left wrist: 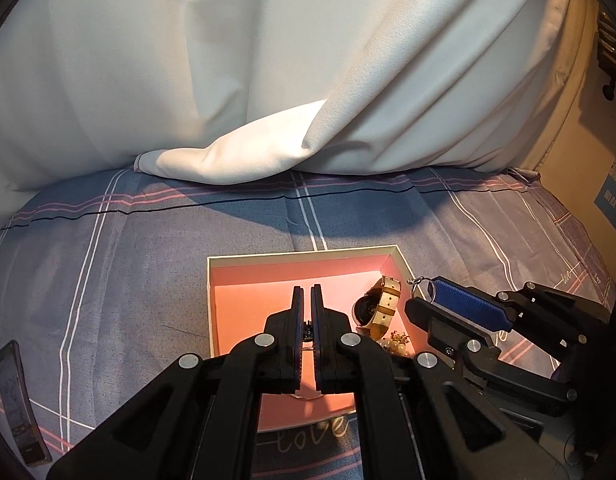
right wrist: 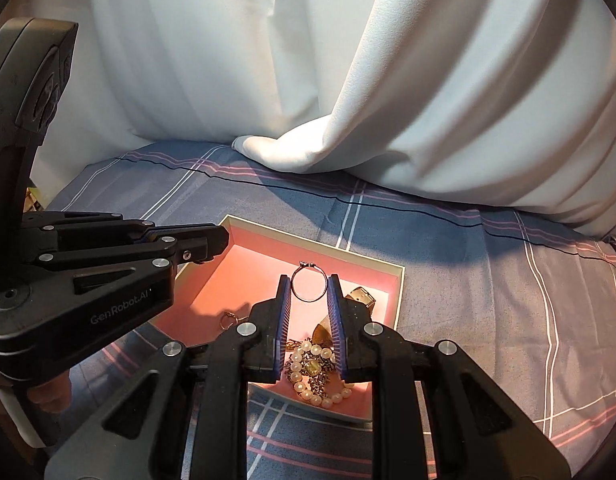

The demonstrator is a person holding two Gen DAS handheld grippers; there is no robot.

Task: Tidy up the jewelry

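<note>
A pink-lined box (left wrist: 243, 280) (right wrist: 243, 264) lies on the plaid bedsheet. It holds a gold watch with a tan strap (left wrist: 382, 306) (right wrist: 362, 296), a pearl bracelet (right wrist: 312, 376) and a small gold earring (right wrist: 227, 320). My right gripper (right wrist: 308, 286) is shut on a silver ring (right wrist: 308, 286) and holds it over the box; in the left wrist view it (left wrist: 422, 292) shows at the box's right edge. My left gripper (left wrist: 307, 300) is shut on a small dark piece of jewelry (left wrist: 307, 330) over the box's middle; in the right wrist view it (right wrist: 223, 238) reaches in from the left.
White curtain fabric (left wrist: 267, 80) hangs down onto the bed behind the box. A dark phone-like slab (left wrist: 19, 400) lies on the sheet at the far left. A cardboard-coloured wall (left wrist: 580, 120) stands at the right.
</note>
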